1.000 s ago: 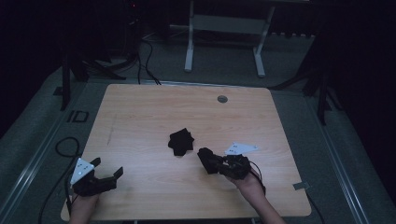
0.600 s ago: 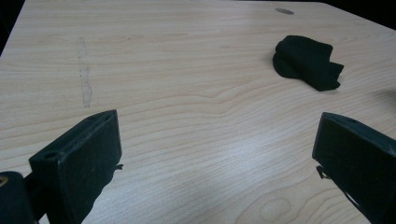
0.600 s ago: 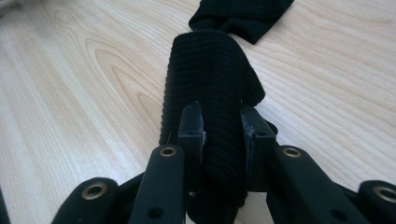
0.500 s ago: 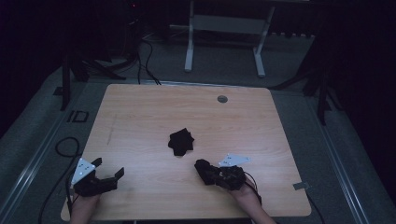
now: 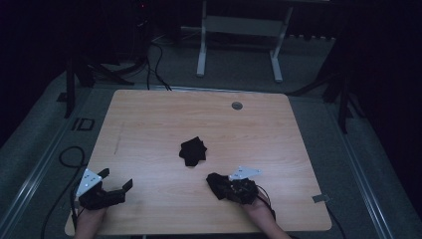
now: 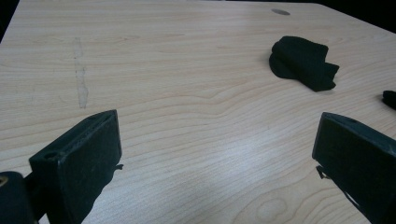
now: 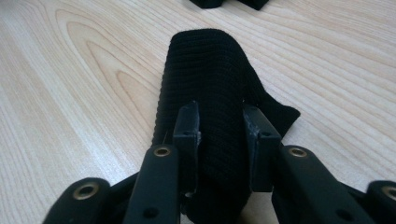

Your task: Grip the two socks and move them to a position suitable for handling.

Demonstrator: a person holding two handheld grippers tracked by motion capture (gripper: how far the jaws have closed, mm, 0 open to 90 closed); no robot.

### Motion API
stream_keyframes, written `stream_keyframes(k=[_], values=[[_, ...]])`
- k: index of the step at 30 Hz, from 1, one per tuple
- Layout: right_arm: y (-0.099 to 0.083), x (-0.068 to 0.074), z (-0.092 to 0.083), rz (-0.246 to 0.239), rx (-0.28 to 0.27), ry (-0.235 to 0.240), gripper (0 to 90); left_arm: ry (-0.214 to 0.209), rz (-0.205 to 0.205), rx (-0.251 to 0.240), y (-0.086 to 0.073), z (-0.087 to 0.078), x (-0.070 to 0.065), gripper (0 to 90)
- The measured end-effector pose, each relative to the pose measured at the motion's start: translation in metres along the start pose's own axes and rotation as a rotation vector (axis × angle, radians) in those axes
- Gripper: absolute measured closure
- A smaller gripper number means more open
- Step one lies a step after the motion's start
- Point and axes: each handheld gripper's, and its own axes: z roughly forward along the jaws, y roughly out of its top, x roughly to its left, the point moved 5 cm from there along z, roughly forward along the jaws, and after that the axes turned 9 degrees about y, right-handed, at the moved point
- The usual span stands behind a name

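A black ribbed-knit sock (image 7: 205, 93) lies stretched flat along the wooden desk (image 5: 149, 129), its rounded end pointing away and a flap of cloth spreading out at its 4 o'clock side. It sits at about 5 o'clock from the desk's middle. A second black sock (image 5: 192, 151), folded into a loose crumpled bundle, rests near the desk's centre, well apart at the first one's 11 o'clock.
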Motion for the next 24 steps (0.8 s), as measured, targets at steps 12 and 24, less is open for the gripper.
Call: stream_keyframes(k=[12,24], values=[[0.027,0.005,-0.028,-0.012,-0.068,-0.011,31.5,-0.045,0.007,-0.004,0.003,0.002,-0.016,1.6],[0.009,-0.005,0.003,-0.039,0.071,-0.031,75.0,-0.234,0.059,0.067,0.0,0.01,-0.072,7.0]])
